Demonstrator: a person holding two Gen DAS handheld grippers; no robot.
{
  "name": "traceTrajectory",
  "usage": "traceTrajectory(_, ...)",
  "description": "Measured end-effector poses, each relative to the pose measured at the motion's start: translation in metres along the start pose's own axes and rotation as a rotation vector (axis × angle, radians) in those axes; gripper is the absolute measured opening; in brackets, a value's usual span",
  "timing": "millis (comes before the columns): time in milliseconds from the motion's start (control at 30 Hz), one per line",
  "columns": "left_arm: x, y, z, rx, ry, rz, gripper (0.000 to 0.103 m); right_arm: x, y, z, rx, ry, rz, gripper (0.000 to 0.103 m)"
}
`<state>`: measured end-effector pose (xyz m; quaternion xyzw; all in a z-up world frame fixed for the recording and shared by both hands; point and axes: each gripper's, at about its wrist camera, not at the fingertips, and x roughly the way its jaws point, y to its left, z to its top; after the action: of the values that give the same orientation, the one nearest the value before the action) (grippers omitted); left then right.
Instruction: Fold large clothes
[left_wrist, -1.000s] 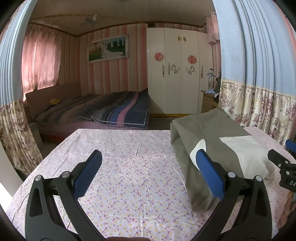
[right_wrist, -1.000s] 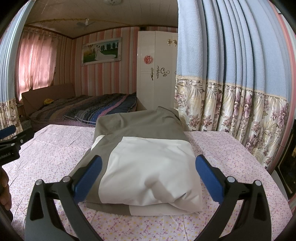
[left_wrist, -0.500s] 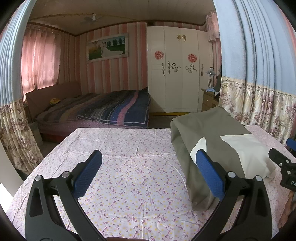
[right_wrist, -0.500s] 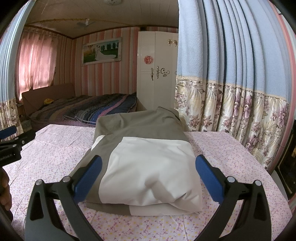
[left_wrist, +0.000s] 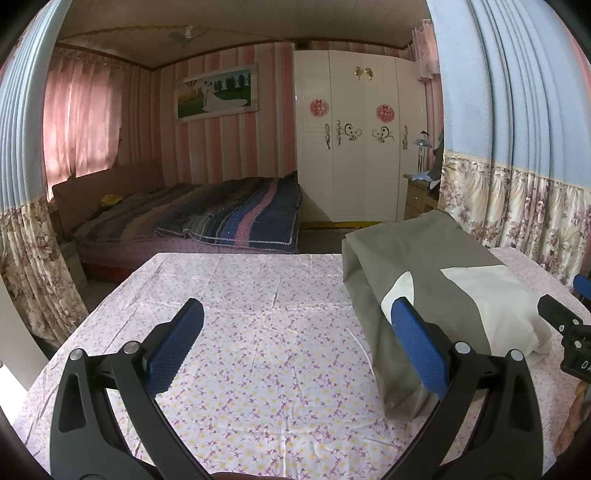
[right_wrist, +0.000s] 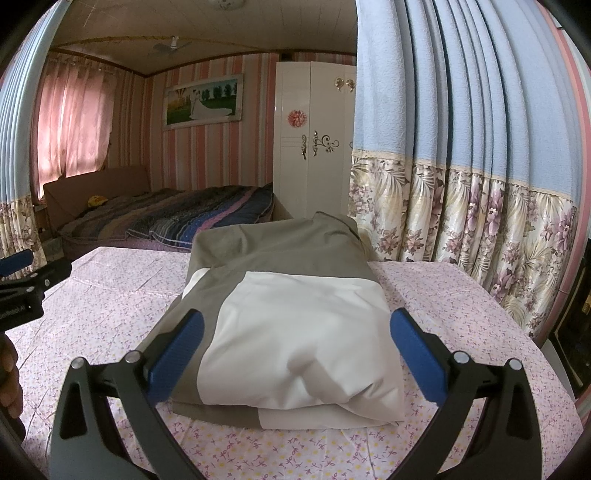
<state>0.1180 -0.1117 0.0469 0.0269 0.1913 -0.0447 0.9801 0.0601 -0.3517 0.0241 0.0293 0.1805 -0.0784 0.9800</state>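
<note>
A folded olive-grey and white garment (right_wrist: 295, 317) lies as a thick bundle on the floral tablecloth (right_wrist: 110, 306). In the right wrist view my right gripper (right_wrist: 295, 347) is open just in front of its near edge, with the fingers wide on both sides and nothing held. In the left wrist view the same garment (left_wrist: 424, 273) is at the right, and my left gripper (left_wrist: 295, 339) is open over bare cloth (left_wrist: 258, 332) to the left of it. The right gripper's tip (left_wrist: 561, 321) shows at the right edge there.
Blue and floral curtains (right_wrist: 461, 166) hang close along the table's right side. Beyond the far table edge stand a bed (left_wrist: 207, 218) with a striped blanket and a white wardrobe (left_wrist: 354, 140). A hand (right_wrist: 9, 380) shows at the left edge.
Almost nothing has changed. Both grippers stay open and the garment has not moved; the left wrist view has shifted only slightly.
</note>
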Motion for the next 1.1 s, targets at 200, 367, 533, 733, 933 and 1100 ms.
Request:
traceTrajectory(200, 0.0, 0.0005, 0.0002, -0.01, 0.008, 0.0, 0.1, 0.0003, -0.0013, 0.0004, -0.003, 0.003, 0.002, 0.101)
traceTrajectory(367, 0.0006, 0.0001, 0.0004, -0.012, 0.014, 0.002, 0.1, 0.0004, -0.0019, 0.0004, -0.004, 0.002, 0.003, 0.101)
traceTrajectory(533, 0.0006, 0.0001, 0.0, -0.011, 0.017, -0.004, 0.1, 0.0004, -0.0019, 0.0004, -0.004, 0.002, 0.004, 0.101)
traceTrajectory(733, 0.0011, -0.0015, -0.0003, -0.008, 0.018, -0.003, 0.1, 0.001, -0.0029, 0.0005, -0.004, 0.006, 0.002, 0.101)
traceTrajectory(933, 0.0021, -0.0035, -0.0027, 0.002, 0.013, 0.005, 0.1, 0.0013, -0.0081, 0.0009, -0.003, 0.004, 0.005, 0.101)
traceTrajectory(1100, 0.002, -0.0045, -0.0023, 0.001, 0.013, 0.003, 0.1, 0.0015, -0.0083, 0.0008, -0.004, 0.005, 0.004, 0.101)
